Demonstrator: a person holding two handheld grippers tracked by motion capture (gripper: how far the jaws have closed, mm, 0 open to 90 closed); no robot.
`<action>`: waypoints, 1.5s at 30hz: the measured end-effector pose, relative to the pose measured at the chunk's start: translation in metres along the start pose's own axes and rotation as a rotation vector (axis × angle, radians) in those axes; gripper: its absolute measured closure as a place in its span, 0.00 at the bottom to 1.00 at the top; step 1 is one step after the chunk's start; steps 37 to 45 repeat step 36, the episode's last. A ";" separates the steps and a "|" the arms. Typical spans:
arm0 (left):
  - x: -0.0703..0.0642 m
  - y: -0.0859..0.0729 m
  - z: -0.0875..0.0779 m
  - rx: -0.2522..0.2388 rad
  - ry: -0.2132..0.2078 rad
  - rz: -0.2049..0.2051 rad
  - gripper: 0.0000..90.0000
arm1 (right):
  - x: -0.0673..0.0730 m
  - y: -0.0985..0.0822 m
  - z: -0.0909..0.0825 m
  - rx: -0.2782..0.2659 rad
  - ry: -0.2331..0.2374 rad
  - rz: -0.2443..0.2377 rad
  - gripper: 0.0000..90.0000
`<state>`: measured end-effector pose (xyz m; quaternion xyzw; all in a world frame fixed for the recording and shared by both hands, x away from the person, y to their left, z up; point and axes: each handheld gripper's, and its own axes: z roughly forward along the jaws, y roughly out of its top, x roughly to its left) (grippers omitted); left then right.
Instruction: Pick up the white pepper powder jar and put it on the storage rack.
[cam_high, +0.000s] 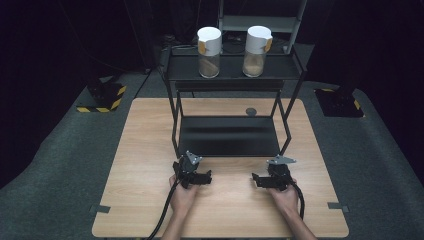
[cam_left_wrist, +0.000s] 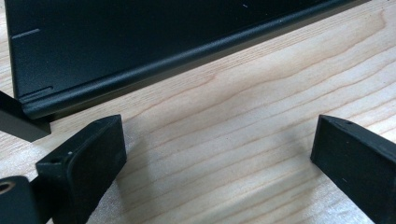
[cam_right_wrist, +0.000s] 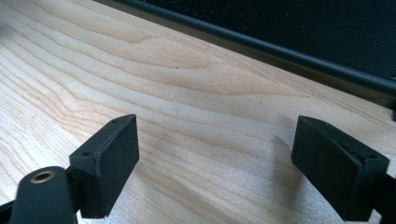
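Atop black shelf (cam_high: 235, 72), two jars (cam_high: 209, 52) hold brownish powder.

The wooden table (cam_high: 150, 165) is evenly lit from above while the surroundings stay dark. Both gripper views are sharp, with soft shadows beneath the jaws.

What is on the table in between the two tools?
Nothing: in the high view, only bare wooden table lies between the left tool and the right tool. The black rack stands behind them.
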<state>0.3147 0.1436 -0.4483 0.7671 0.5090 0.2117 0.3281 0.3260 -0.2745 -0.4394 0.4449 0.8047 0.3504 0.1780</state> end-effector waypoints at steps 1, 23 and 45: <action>0.000 0.000 0.000 0.000 0.000 0.000 0.04 | 0.000 0.000 0.000 0.000 -0.002 -0.002 0.16; -0.001 0.000 0.000 0.000 0.004 0.000 0.04 | 0.011 -0.007 0.002 -0.021 -0.036 -0.025 0.15; -0.001 0.000 0.000 0.000 0.004 0.000 0.04 | 0.011 -0.007 0.002 -0.021 -0.036 -0.025 0.15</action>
